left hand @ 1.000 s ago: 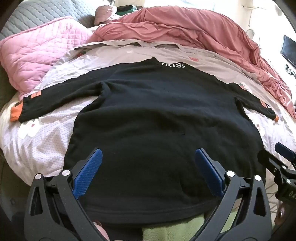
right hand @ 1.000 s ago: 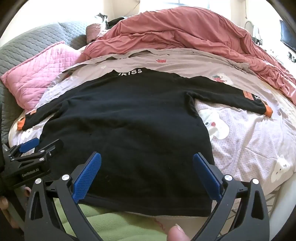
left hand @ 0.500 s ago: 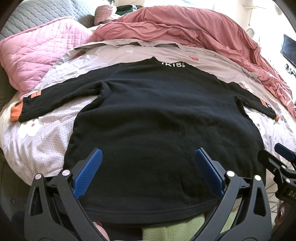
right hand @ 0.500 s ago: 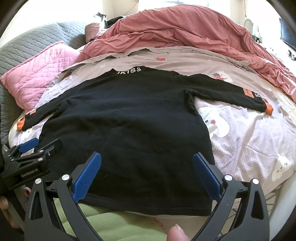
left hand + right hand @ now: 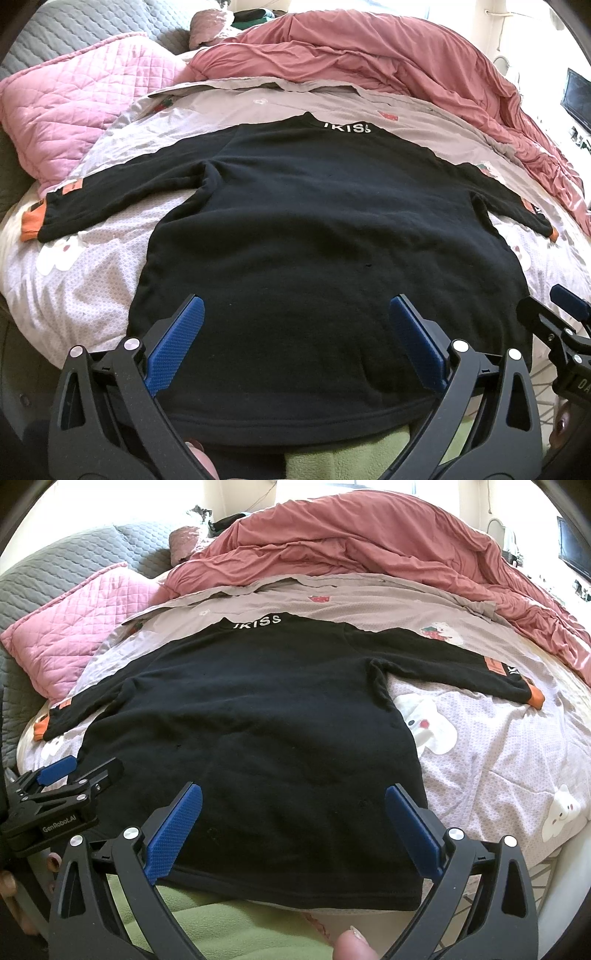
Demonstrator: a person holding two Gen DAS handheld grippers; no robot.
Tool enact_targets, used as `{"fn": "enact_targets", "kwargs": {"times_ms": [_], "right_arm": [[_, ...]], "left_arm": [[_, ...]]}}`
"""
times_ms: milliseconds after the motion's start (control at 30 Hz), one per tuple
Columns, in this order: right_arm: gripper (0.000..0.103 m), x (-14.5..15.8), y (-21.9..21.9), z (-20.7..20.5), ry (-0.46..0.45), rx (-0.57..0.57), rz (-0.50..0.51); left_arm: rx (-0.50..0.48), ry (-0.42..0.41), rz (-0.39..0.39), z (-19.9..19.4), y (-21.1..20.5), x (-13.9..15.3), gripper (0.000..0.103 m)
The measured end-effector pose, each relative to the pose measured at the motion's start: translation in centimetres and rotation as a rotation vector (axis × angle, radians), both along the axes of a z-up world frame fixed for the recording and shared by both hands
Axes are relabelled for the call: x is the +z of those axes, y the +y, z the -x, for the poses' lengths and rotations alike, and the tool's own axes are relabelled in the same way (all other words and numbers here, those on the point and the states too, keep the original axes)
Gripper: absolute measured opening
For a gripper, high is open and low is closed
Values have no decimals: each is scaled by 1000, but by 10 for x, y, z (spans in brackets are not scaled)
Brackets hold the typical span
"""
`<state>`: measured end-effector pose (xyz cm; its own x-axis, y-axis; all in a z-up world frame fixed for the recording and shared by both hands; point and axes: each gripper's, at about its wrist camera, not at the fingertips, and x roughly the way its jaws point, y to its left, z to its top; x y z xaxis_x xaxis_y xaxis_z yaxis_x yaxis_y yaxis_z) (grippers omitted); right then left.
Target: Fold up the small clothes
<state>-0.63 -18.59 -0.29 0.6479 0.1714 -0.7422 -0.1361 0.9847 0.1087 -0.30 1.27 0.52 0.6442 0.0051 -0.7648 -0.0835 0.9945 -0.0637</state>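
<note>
**Blue-padded tools apart over a black sweatshirt**

Blue pads on the left tool (image 5: 295, 328) and right tool (image 5: 293, 812) stand wide apart, holding nothing, above the hem of a black sweatshirt (image 5: 325, 236). It lies flat on the bed's patterned sheet (image 5: 498, 746), sleeves spread, collar toward a rumpled red duvet (image 5: 369, 542) and pink quilted pillow (image 5: 77, 107).

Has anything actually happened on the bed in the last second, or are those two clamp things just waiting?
Nothing has visibly changed. The black sweatshirt lies spread flat on the bed with both sleeves out, as before. The left gripper and the right gripper hang open over its hem, holding nothing, in the same places.
</note>
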Motion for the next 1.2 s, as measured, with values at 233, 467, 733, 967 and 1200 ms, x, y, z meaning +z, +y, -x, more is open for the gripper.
{"fn": "enact_targets", "kwargs": {"times_ms": [233, 467, 733, 967, 1200], "right_arm": [[99, 0, -2, 0, -3, -3, -4], [99, 3, -3, 1, -16, 1, -7], [99, 8, -7, -6, -48, -10, 5], [99, 8, -23, -24, -59, -37, 7], [99, 5, -46, -47, -61, -81, -2]], "left_arm": [[0, 0, 1, 0, 1, 0, 94], [-3, 6, -1, 1, 3, -3, 94], [-12, 27, -12, -6, -6, -5, 94], [-8, 31, -37, -19, -13, -1, 94], [10, 42, -48, -40, -12, 7, 94]]}}
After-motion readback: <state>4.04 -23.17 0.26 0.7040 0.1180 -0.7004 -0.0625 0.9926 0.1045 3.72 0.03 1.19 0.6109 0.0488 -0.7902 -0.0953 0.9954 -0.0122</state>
